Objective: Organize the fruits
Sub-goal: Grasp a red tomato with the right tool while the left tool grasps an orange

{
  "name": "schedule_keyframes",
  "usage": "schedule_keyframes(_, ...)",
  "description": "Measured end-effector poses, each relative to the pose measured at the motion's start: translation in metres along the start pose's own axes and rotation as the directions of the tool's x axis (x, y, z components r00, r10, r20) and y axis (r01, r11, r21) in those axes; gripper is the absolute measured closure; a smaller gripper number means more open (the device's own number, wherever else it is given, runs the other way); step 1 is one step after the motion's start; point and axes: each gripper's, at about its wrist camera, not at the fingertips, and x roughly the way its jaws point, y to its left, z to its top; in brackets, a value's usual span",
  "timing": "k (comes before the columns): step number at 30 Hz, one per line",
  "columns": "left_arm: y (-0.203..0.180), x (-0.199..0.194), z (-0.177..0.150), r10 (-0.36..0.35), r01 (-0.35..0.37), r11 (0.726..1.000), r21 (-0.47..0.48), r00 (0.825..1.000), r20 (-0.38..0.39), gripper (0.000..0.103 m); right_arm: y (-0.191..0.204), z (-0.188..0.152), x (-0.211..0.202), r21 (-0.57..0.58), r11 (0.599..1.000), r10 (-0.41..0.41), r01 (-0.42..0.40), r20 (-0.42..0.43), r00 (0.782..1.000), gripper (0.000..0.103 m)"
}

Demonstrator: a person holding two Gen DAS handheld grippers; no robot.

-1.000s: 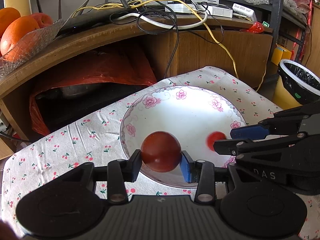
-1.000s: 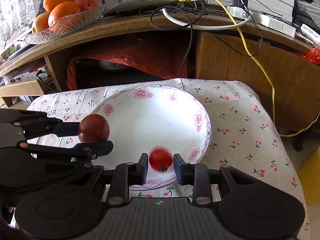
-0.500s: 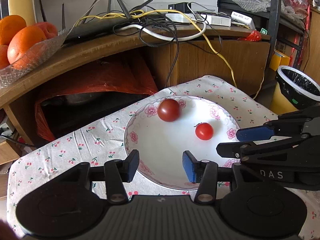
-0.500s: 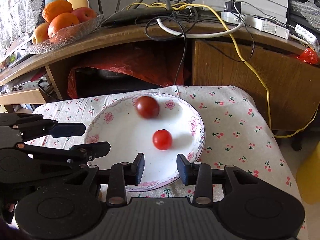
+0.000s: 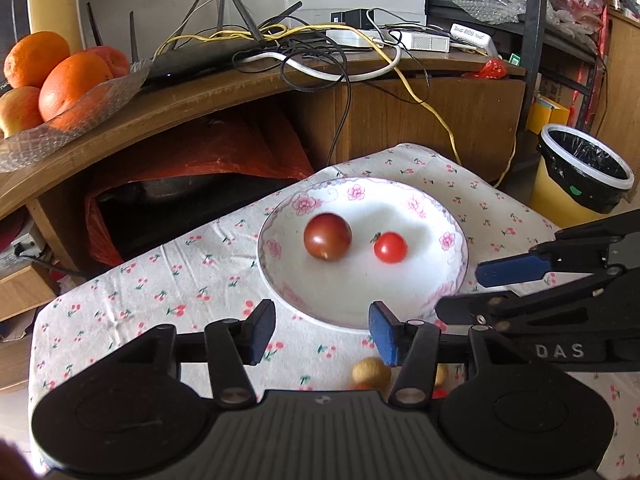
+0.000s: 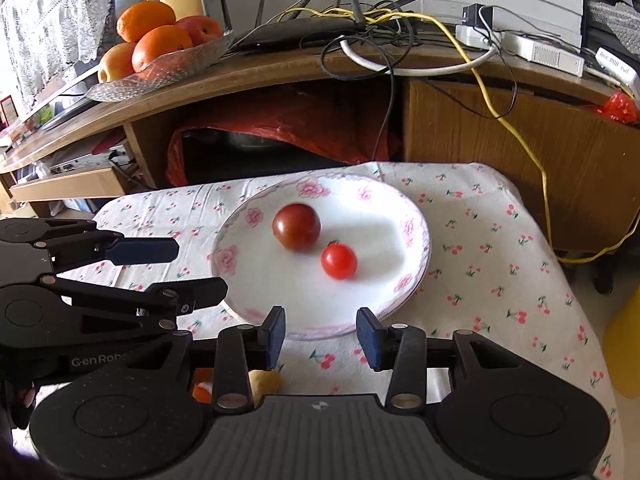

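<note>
Both grippers' jaws have just been opening, nothing between them. The left gripper (image 5: pixel 322 330) and right gripper (image 6: pixel 321 332) stand released. 2 tomatoes, dark tomato (image 5: pixel 327 236) and small red tomato (image 5: pixel 390 247), sit on the floral plate (image 5: pixel 404 304) ahead of the jaws.

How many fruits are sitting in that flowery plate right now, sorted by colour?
Dark red tomato: 1
Bright red cherry tomato: 1
Total in the flowered plate: 2
Both lie loose and apart from each other in the plate; neither hand-held gripper touches them.
</note>
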Motion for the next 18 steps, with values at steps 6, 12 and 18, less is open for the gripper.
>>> schedule_keyframes(6,0.007,-0.015,-0.018,-0.002,0.002,1.000,0.011,1.000,-0.021,0.043,0.011,-0.019,-0.008,-0.032,0.999,0.040,-0.042,-0.044,0.998,0.062)
schedule_keyframes(12,0.012,-0.033,-0.037,-0.026,0.028,0.997,0.065,0.999,-0.040,0.043,0.024,-0.037,-0.017,-0.055,0.994,0.094,-0.099,-0.090,0.991,0.062)
schedule_keyframes(18,0.013,-0.034,-0.056,-0.043,0.051,0.990,0.130,0.997,-0.067,0.043,0.039,-0.049,-0.007,-0.134,0.984,0.098,-0.117,-0.142,0.985,0.062)
